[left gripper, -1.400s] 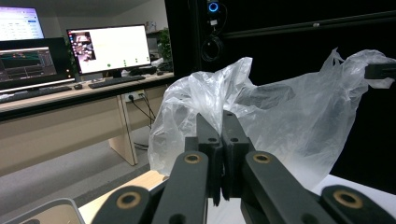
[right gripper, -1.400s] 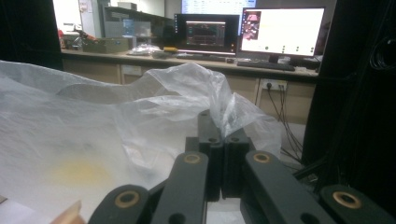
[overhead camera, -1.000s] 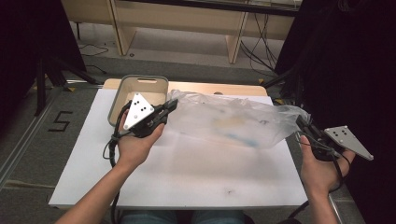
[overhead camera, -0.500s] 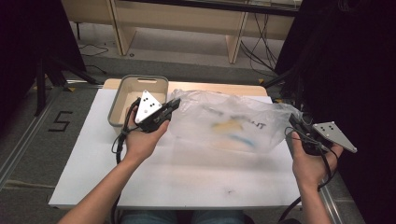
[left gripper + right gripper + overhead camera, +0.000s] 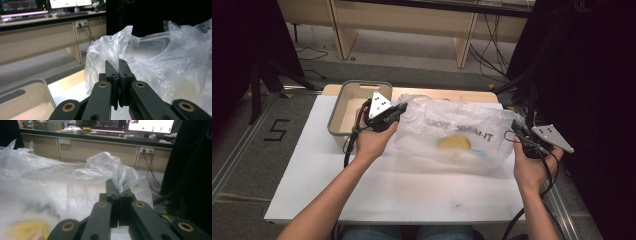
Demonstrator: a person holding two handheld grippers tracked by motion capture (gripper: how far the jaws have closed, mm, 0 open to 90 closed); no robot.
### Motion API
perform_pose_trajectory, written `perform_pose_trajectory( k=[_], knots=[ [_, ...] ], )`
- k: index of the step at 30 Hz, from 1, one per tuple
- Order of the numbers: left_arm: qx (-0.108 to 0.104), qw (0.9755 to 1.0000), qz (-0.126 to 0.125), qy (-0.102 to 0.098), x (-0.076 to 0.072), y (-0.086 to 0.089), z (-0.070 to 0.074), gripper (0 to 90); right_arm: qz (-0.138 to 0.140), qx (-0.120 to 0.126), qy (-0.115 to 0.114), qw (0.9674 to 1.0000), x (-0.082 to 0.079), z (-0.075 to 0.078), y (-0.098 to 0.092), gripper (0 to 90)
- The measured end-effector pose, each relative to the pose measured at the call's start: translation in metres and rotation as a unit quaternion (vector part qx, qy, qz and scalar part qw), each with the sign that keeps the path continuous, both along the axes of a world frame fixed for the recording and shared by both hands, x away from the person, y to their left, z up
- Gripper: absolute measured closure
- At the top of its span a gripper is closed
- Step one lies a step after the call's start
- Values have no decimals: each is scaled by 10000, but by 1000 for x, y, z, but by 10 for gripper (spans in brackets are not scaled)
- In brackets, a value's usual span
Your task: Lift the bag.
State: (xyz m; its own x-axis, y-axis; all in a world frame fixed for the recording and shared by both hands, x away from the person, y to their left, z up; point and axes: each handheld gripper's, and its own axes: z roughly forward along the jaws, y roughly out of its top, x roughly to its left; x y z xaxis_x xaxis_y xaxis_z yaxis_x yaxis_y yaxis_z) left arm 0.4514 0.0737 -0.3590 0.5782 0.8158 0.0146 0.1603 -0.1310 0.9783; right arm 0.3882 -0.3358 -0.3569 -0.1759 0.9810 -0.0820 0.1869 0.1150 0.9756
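Observation:
A clear plastic bag [image 5: 457, 132] with dark lettering lies spread across the white table [image 5: 402, 190], with a yellow round thing [image 5: 454, 143] inside it. My left gripper [image 5: 401, 111] is shut on the bag's left edge [image 5: 117, 50], which stands up between its jaws. At the far right, my right gripper [image 5: 514, 131] is shut on the bag's right edge [image 5: 117, 173]. In the right gripper view the yellow thing [image 5: 23, 230] shows blurred through the plastic at bottom left. The bag hangs stretched between both grippers, low over the table.
A beige bin [image 5: 343, 107] stands at the table's back left, just behind my left hand; its rim [image 5: 27, 83] shows in the left gripper view. Wooden desks and cables lie beyond the table. Dark curtains flank both sides.
Both grippers have come down and drawn toward the person, carrying the bag with them. The bag now sags lower onto the table, and the yellow thing inside shows more plainly.

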Motion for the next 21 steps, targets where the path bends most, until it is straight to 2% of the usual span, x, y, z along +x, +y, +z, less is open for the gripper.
perform_pose_trajectory(
  k=[6, 11, 16, 21],
  knots=[
    [84, 9994, 136, 308, 20, -4, -13, 885, -23, -10, 186, 9998, 17, -13, 6, 899],
    [145, 9986, 230, 464, 31, -7, -21, 884, -55, -37, 313, 9995, 28, -21, 10, 898],
    [335, 9976, 320, 506, 37, -8, -27, 882, -78, -40, 434, 9990, 35, -27, 11, 897],
    [399, 9973, 317, 530, 41, -11, -30, 869, -102, -37, 550, 9984, 40, -33, 12, 897]
  ],
)
